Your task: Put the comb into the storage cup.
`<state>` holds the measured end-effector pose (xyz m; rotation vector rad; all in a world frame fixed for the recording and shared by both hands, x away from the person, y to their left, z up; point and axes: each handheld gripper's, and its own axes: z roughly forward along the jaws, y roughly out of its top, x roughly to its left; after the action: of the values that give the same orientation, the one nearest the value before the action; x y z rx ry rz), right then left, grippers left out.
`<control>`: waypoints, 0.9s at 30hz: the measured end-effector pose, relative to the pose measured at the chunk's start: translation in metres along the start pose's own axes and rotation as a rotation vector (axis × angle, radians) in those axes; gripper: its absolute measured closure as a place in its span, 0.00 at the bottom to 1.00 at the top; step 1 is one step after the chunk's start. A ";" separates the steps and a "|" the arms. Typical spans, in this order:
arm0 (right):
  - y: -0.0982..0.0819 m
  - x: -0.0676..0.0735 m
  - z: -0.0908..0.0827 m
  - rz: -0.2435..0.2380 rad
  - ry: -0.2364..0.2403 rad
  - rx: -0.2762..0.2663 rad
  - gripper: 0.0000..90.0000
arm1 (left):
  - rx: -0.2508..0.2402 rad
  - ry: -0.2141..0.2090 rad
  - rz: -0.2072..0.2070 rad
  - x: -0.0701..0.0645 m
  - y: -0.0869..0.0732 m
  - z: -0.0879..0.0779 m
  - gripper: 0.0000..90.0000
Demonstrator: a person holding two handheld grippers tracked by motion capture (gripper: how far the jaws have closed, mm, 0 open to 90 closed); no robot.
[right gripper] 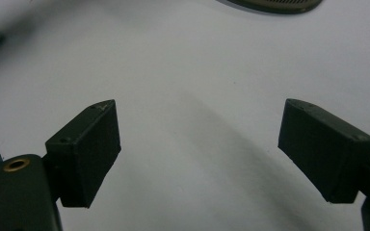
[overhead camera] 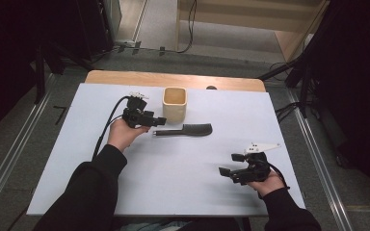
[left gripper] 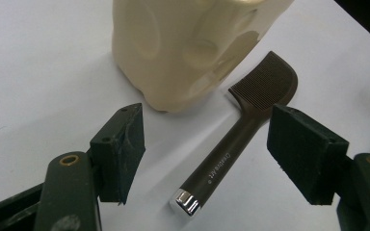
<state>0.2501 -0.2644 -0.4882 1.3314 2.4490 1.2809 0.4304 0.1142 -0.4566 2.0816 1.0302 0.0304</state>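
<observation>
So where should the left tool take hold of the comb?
Probably on the comb's straight handle, near its chrome end, coming from above with the jaws across its width. It lies flat, clear of the cream cup; the left tool already straddles it, open.

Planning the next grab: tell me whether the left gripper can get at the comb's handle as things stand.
Probably yes. The left gripper stands open with the comb handle lying between its jaws, nothing over it. The cream cup stands close beside the toothed end, not the handle.

Matt dark plastic comb (left gripper: pixel 241 139), shiny metal tip, glossy cream cup (left gripper: pixel 192 43)
</observation>
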 end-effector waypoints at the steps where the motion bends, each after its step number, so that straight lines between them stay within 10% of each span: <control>1: 0.000 0.000 0.000 0.001 0.000 -0.001 0.15 | 0.001 0.000 -0.004 0.001 0.000 0.000 0.33; 11: 0.000 0.001 -0.001 0.001 -0.001 -0.003 0.15 | 0.018 0.029 0.030 -0.003 -0.004 0.009 0.46; 14: 0.000 0.001 -0.001 -0.002 -0.001 -0.003 0.15 | 0.026 0.035 0.057 -0.006 -0.007 0.012 0.81; 18: 0.000 0.001 -0.002 -0.007 -0.001 -0.004 0.15 | 0.054 0.033 0.110 -0.010 -0.012 0.021 0.99; 27: 0.000 0.001 -0.003 -0.004 -0.001 -0.009 0.15 | 0.056 0.036 0.087 -0.006 -0.018 0.028 1.00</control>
<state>0.2483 -0.2657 -0.4861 1.3242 2.4406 1.2881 0.4242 0.0981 -0.4854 2.1831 0.9711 0.0848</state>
